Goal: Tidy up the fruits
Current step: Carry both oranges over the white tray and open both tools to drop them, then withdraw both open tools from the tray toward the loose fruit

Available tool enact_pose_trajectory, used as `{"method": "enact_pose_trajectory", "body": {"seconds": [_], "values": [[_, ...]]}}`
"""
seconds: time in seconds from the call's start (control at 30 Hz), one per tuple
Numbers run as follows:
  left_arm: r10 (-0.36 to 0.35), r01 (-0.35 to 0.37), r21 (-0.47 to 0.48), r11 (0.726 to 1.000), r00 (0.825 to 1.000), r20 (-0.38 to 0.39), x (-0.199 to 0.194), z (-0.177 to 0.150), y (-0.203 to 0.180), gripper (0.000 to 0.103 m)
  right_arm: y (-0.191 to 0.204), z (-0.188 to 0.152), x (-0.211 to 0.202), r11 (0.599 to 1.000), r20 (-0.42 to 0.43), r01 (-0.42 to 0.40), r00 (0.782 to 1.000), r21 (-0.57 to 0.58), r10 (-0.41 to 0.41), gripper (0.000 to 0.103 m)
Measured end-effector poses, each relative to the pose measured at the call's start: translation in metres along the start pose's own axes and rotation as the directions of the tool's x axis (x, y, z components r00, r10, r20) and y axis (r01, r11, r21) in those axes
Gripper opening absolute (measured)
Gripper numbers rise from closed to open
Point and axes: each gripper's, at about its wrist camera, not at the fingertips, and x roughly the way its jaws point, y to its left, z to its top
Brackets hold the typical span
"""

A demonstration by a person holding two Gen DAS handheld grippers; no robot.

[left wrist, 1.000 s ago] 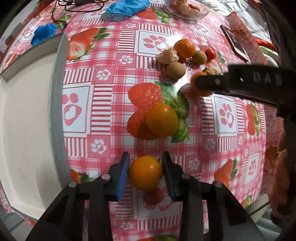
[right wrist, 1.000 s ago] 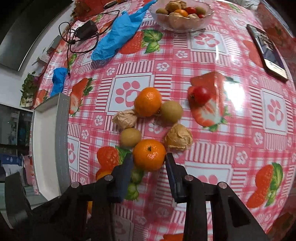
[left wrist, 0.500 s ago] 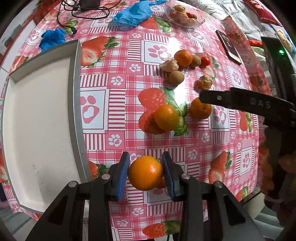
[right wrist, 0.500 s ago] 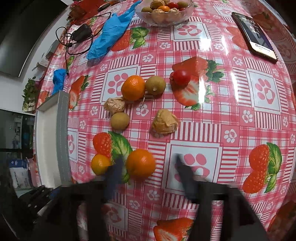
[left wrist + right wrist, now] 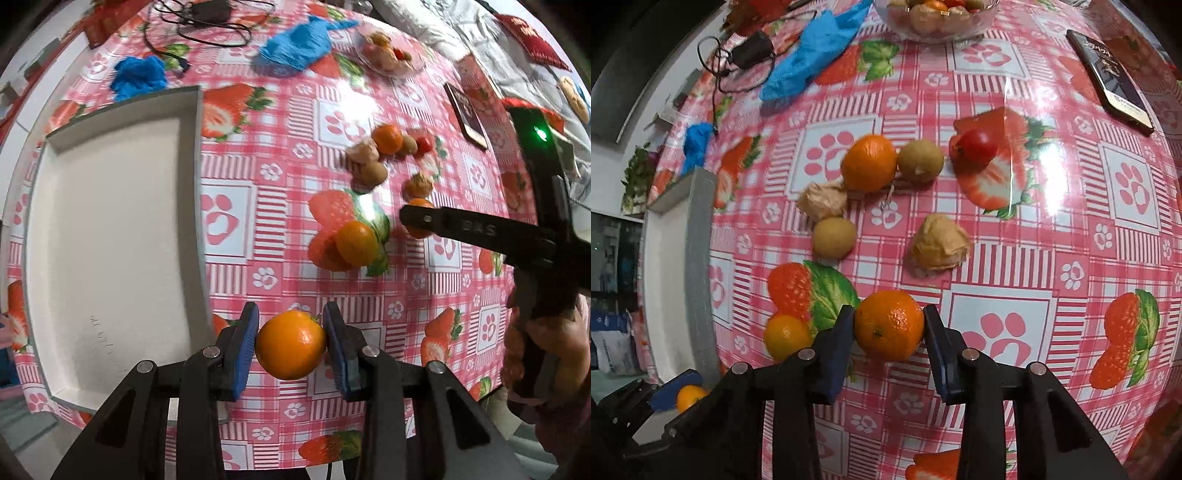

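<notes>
My left gripper [image 5: 290, 345] is shut on an orange [image 5: 290, 346] and holds it above the tablecloth, just right of the white tray [image 5: 107, 236]. My right gripper [image 5: 889, 330] is shut on a mandarin [image 5: 888, 324]; its jaws touch both sides. It also shows in the left wrist view [image 5: 419, 218], where one black finger hides most of the mandarin. A smaller orange [image 5: 786, 336] lies just left of it, also seen in the left wrist view [image 5: 356, 243]. Farther off lie another orange [image 5: 868, 163], two brown fruits [image 5: 834, 237], a red tomato [image 5: 977, 147] and papery husked fruits [image 5: 940, 242].
A glass bowl of fruit [image 5: 936, 16] stands at the far edge. A phone [image 5: 1110, 79] lies far right. Blue gloves [image 5: 812, 48] and a charger with cable [image 5: 746, 55] lie far left. The table edge runs close below both grippers.
My left gripper has lifted its orange and drawn back toward the tray's right edge. My right gripper has closed on the mandarin and moved it nearer, left of the husked fruit.
</notes>
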Motion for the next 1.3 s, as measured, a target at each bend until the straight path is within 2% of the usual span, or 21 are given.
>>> {"method": "enact_pose_trajectory", "body": {"seconds": [0.17, 0.27, 0.43, 0.63, 0.87, 1.13, 1.17, 1.2, 1.23, 1.27, 1.3], "values": [[0.031, -0.028, -0.052, 0.998, 0.999, 0.040, -0.016, 0.003, 0.025, 0.039, 0.017, 0.005, -0.023, 0.998, 0.028, -0.047, 0.998, -0.033, 0.048, 0.039], [0.060, -0.054, -0.089, 0.995, 0.997, 0.057, -0.022, 0.006, 0.045, 0.039, 0.044, 0.010, -0.030, 0.994, 0.037, -0.082, 0.996, -0.077, 0.085, 0.039], [0.139, -0.130, -0.140, 0.982, 0.989, 0.056, -0.022, 0.004, 0.079, 0.039, 0.109, 0.013, -0.025, 0.971, 0.012, -0.155, 0.987, -0.185, 0.160, 0.039], [0.209, -0.203, -0.198, 0.959, 0.978, 0.010, -0.009, -0.004, 0.118, 0.039, 0.186, 0.006, -0.001, 0.930, -0.053, -0.215, 0.977, -0.297, 0.209, 0.039], [0.226, -0.231, -0.238, 0.943, 0.973, -0.048, 0.009, -0.019, 0.152, 0.039, 0.233, -0.003, 0.032, 0.904, -0.133, -0.225, 0.973, -0.363, 0.189, 0.039], [0.223, -0.230, -0.231, 0.945, 0.973, -0.056, 0.020, -0.023, 0.161, 0.040, 0.239, -0.005, 0.055, 0.906, -0.192, -0.205, 0.971, -0.370, 0.141, 0.039], [0.220, -0.226, -0.225, 0.948, 0.974, -0.054, 0.021, -0.023, 0.160, 0.042, 0.239, -0.006, 0.057, 0.906, -0.195, -0.203, 0.971, -0.371, 0.137, 0.039], [0.219, -0.225, -0.222, 0.949, 0.974, -0.051, 0.021, -0.026, 0.160, 0.052, 0.239, -0.007, 0.058, 0.906, -0.198, -0.202, 0.971, -0.372, 0.135, 0.040], [0.224, -0.230, -0.219, 0.948, 0.973, -0.048, 0.021, -0.028, 0.158, 0.063, 0.239, -0.008, 0.059, 0.906, -0.204, -0.206, 0.969, -0.371, 0.137, 0.046], [0.236, -0.239, -0.215, 0.947, 0.971, -0.040, 0.019, -0.030, 0.158, 0.068, 0.240, -0.009, 0.059, 0.904, -0.209, -0.217, 0.967, -0.369, 0.146, 0.051], [0.242, -0.243, -0.214, 0.946, 0.970, -0.033, 0.018, -0.030, 0.157, 0.072, 0.239, -0.008, 0.057, 0.902, -0.210, -0.223, 0.966, -0.369, 0.153, 0.066]]}}
